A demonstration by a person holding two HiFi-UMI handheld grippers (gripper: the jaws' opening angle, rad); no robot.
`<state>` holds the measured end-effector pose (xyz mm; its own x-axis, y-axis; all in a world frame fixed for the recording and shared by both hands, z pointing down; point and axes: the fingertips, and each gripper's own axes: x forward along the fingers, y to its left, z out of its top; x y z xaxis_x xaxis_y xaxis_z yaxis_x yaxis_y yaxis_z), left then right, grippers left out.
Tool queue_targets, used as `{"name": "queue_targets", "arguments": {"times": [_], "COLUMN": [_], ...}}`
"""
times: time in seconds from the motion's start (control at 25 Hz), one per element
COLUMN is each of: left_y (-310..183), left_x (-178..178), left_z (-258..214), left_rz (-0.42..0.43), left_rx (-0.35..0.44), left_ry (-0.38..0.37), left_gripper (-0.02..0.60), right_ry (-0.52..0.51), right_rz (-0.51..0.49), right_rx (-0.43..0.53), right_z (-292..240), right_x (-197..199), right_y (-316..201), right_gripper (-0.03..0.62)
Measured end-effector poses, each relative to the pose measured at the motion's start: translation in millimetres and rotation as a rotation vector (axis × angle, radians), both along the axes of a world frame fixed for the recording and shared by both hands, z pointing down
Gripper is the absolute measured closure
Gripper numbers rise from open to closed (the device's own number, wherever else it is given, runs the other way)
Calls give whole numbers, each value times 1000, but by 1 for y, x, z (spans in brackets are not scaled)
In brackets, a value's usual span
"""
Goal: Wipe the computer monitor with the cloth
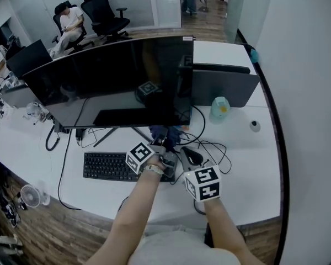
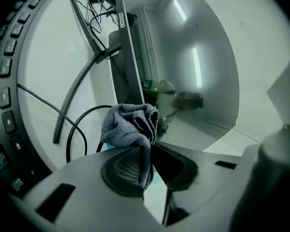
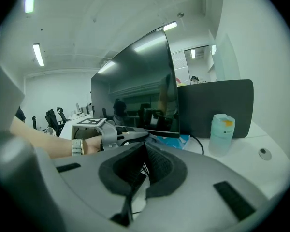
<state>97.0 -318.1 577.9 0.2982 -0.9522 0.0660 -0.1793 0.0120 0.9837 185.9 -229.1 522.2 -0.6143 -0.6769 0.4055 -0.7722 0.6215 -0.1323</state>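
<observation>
Two grippers out over the white counter (image 1: pixel 248 164), close side by side: left gripper (image 1: pixel 164 147) ahead, right gripper (image 1: pixel 188 155) just beside it and a little nearer the body. Pinches a crumpled grey-blue cloth (image 2: pixel 130 127) in the left fingers (image 2: pixel 124 170), shut tight on one hanging fold, the bunched rest standing up past the tips. Holds the cloth right at the bottom edge of the computer monitor (image 2: pixel 193 71), near its lower right corner; touching the bezel or just off it, cannot tell. From the head view, same cloth (image 1: pixel 164 132) as a dark bundle just under the wide black computer monitor (image 1: pixel 116 81), behind the right end of the keyboard (image 1: pixel 105 166). Carries nothing in the right fingers (image 3: pixel 164 166): pads pressed together at the tips, only a bit of cable seen past them. Points the right gripper toward the left gripper (image 3: pixel 117 135) and the dark glass beyond it. Farther right on the counter, a pale bottle (image 1: pixel 219 108) in front of a grey panel (image 1: pixel 223 87). Black cables (image 1: pixel 209 148) looping over the counter around the grippers. At the back of the room, office chairs (image 1: pixel 105 12), a person (image 1: pixel 69 26) seated in one.
</observation>
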Motion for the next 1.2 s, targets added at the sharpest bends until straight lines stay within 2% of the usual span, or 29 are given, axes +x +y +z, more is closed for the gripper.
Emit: {"name": "queue_targets", "arguments": {"times": [0.44,0.84,1.2], "left_y": [-6,-10,-12], "left_x": [50,80,105], "left_z": [-1,-2,-3], "left_rz": [93,137,174], "left_rx": [7,7,9], "left_ry": [1,6,17], "left_gripper": [522,522,522], "right_ry": [-9,-47,-40], "right_rz": [46,96,133], "right_rx": [-8,-20,-21], "right_z": [1,-4,-2], "right_x": [26,47,70], "right_y": [-4,-13,-13], "right_gripper": [586,586,586]}}
